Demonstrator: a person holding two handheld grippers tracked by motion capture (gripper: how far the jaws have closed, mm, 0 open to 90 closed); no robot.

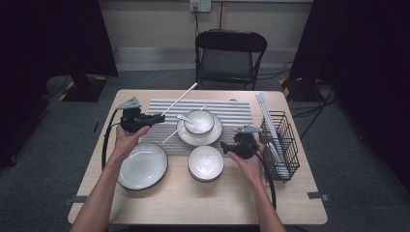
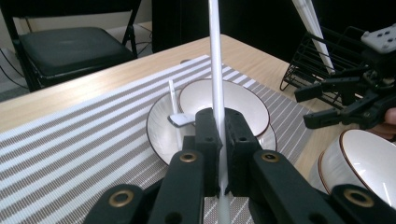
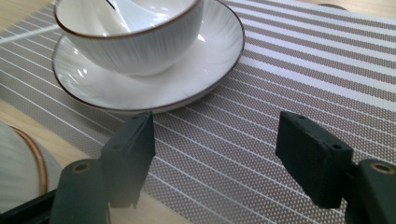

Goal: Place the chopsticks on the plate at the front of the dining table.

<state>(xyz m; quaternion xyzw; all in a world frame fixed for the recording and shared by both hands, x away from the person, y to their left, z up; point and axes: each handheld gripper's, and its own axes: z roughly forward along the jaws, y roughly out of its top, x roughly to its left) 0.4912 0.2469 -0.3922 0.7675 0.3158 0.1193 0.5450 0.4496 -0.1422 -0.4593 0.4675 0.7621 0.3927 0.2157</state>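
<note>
Wire rack (image 1: 280, 140) stands beside right gripper (image 1: 227, 146).

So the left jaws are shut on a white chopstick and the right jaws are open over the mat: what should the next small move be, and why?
Probably lower the chopstick onto the striped mat beside the plate holding the bowl. The left gripper already clamps it, and another chopstick lies on the mat left of that plate. The right gripper hangs open, holding nothing.
</note>
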